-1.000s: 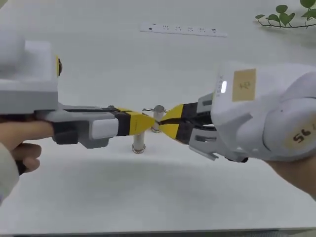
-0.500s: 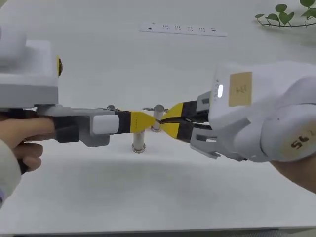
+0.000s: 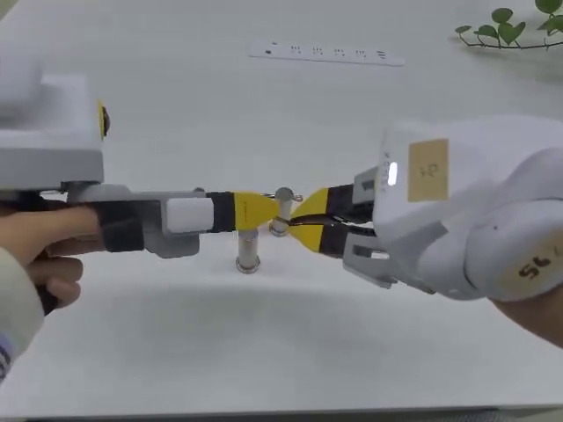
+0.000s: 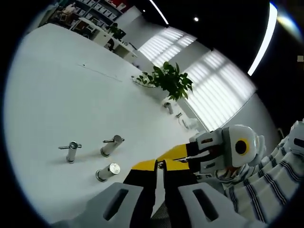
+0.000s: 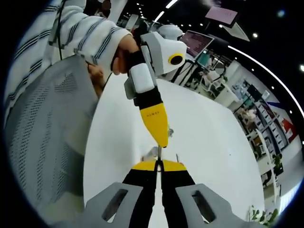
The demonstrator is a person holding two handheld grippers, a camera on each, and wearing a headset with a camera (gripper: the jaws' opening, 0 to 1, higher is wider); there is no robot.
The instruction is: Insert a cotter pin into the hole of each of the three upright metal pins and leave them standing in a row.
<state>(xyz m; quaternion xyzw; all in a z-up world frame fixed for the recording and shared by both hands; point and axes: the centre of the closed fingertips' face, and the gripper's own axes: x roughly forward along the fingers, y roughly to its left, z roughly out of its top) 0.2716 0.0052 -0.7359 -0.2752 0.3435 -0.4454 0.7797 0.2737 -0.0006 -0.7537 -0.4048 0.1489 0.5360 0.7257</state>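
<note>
Three short upright metal pins stand on the white table (image 3: 264, 352). The far-left pin (image 4: 71, 151) and the middle pin (image 4: 111, 145) each carry a cotter pin through the hole. The nearest pin (image 3: 247, 255) has an empty hole. My left gripper (image 3: 271, 211) comes in from the left and my right gripper (image 3: 303, 218) from the right, and their yellow tips meet just in front of the middle pin (image 3: 282, 197). Both are shut, tip to tip, on a thin loose cotter pin (image 5: 160, 151) held between them above the table.
A white power strip (image 3: 327, 53) lies at the far side of the table. A leafy plant (image 3: 515, 26) sits at the far right corner. A hand (image 3: 44, 251) holds the left gripper.
The left gripper's tip has edged a little to the right, closing the gap to the right gripper's tip. The right gripper has dropped slightly. The pins have not moved.
</note>
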